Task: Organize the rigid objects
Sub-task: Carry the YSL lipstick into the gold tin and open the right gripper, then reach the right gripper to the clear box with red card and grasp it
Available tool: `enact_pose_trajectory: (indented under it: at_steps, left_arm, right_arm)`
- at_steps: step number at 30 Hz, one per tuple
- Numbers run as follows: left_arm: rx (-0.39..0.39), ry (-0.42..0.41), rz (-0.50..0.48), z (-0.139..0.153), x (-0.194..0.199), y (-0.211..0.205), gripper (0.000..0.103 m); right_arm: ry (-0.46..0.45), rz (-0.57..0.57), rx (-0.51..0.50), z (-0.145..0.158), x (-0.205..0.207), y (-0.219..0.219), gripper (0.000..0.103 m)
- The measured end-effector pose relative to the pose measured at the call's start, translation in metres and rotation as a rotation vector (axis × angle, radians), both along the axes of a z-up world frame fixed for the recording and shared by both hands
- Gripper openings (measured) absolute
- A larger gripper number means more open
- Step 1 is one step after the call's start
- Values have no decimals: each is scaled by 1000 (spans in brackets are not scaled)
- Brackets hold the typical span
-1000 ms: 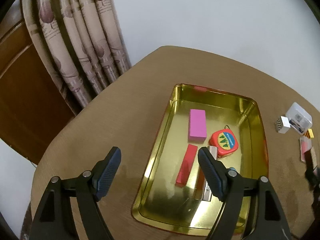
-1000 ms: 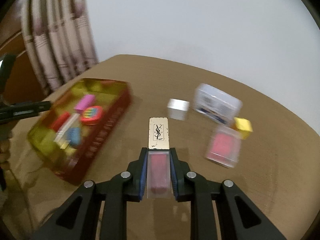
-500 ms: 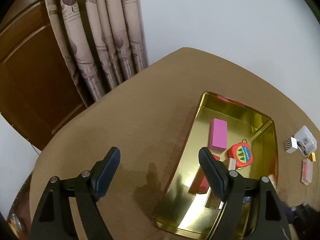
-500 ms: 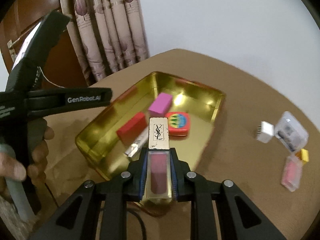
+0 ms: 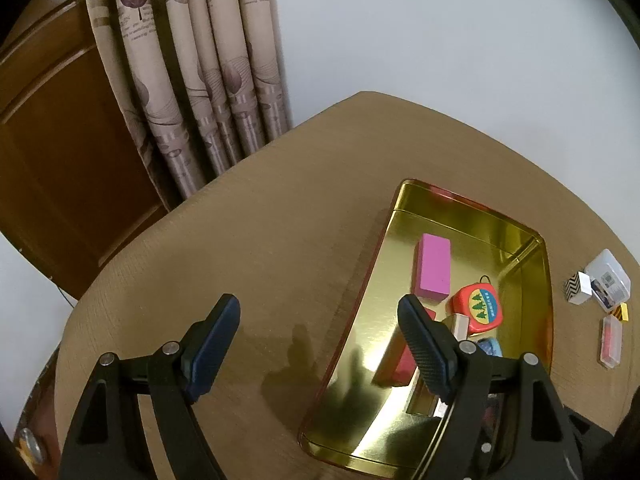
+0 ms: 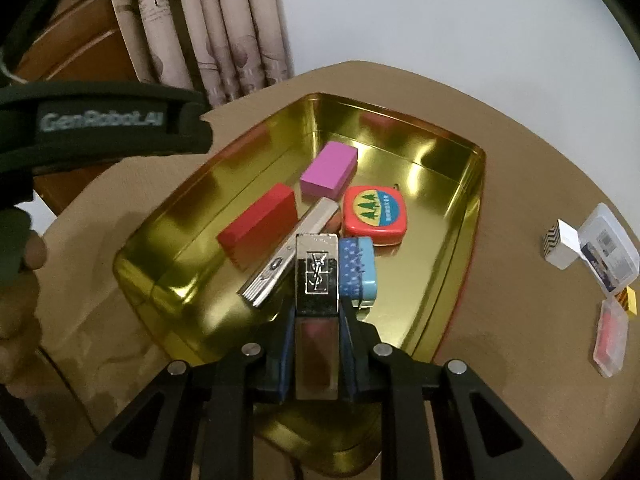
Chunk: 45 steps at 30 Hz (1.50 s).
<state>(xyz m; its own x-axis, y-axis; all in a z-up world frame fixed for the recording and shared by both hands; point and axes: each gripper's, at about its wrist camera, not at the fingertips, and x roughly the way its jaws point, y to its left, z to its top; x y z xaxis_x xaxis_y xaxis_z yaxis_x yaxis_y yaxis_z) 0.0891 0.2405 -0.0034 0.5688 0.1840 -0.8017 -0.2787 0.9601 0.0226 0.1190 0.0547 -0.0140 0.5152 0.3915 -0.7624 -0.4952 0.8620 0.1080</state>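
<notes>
Clamped on a lip-gloss tube [image 6: 317,308], right gripper [image 6: 316,320] over gold tin tray [image 6: 464,184], tube's cap end above the silver case [image 6: 288,256] and blue box [image 6: 357,270]. Spread wide and empty, left gripper [image 5: 320,338] over bare table [image 5: 256,240] beside tray's left rim. Seen only from right wrist: blue box whole, left gripper's handle [image 6: 100,120]. Open floor at tray's far end past pink block [image 6: 329,168].

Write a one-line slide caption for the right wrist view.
Right gripper holds a lip gloss tube over the gold tin.
</notes>
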Motion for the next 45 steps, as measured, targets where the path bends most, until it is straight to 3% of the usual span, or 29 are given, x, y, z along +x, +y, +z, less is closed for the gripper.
enact_pose_trajectory:
  at_steps: [12,17,20,24,29,38,45]
  left_arm:
    - [6,7,-14,-2,0,-3,79]
    - [6,7,-20,-1,0,-5,79]
    - [18,8,-29,-1,0,-7,79]
    - [23,7,-33,-2,-1,-9,79]
    - [32,8,-46,-2,-3,-13,79]
    - [39,24,-64,-6,-2,-17,79]
    - [45,32,-75,-9,-2,-21,79]
  right_arm:
    - [-24,-16,-13,3,7,-1,21]
    - [-26,-37,27,9,5,-9,37]
    - [-26,-46,55,18,1,-20,40]
    - [-64,-81,95,36,-7,-46,44]
    - [-91,-202,82,43,-2,-99,52]
    - [16,-488,-2,2,29,-207,58]
    - [51,-563,-1,-22,43,-238,60]
